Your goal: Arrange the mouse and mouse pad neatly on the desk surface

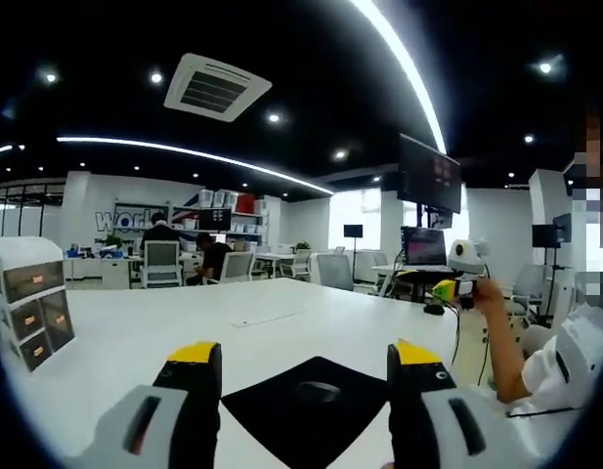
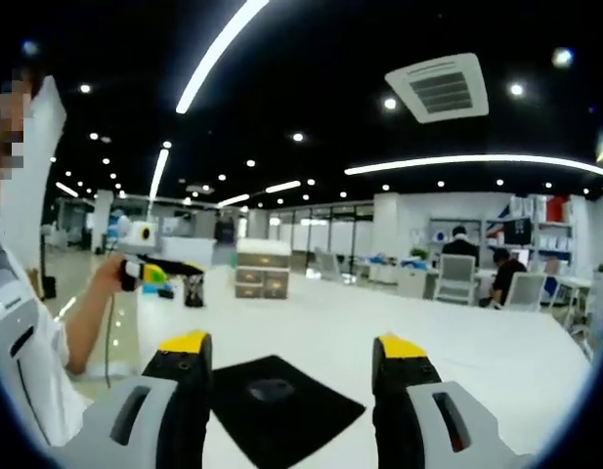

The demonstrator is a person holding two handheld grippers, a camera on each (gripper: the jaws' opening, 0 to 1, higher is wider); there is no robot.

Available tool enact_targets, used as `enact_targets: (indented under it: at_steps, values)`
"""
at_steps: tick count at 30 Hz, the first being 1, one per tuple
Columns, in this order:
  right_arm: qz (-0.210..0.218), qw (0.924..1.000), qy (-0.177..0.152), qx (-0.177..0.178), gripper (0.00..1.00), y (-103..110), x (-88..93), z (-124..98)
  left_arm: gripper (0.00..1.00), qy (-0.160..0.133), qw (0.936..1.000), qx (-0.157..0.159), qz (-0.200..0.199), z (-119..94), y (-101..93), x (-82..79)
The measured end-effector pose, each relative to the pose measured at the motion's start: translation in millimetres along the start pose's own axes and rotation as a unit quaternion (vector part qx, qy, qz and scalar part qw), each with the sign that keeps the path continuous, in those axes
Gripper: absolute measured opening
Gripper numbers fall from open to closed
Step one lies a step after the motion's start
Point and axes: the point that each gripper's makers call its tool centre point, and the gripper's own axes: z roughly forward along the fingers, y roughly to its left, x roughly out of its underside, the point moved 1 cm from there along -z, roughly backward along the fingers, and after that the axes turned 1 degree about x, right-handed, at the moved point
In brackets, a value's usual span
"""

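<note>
White desk (image 1: 135, 337), long, in an open office. Black mouse pad (image 1: 311, 405) lying near the desk's front edge, turned diamond-wise to it; dark mouse (image 1: 318, 391) resting on the pad, about its centre. Left gripper (image 1: 306, 360): jaws parted, empty, raised above the desk, the pad between them. Right gripper (image 2: 293, 352): likewise spread and holding nothing, the pad (image 2: 281, 405) and mouse (image 2: 271, 390) ahead. Small drawer unit (image 1: 32, 313) at the desk's far left side. Step in hand, by my reckoning: approach, nothing gripped. Next move likely calls for lowering a gripper to a pad corner and squaring it with the desk edge.
</note>
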Motion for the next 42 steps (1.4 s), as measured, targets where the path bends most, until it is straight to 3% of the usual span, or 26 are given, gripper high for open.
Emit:
enact_targets:
  at_steps: [42]
  values:
    - [-0.009,0.9998,0.016,-0.007,0.62,5.2,6.0,-0.7,0.68,0.004,0.9999,0.007,0.009,4.3,-6.8,-0.2]
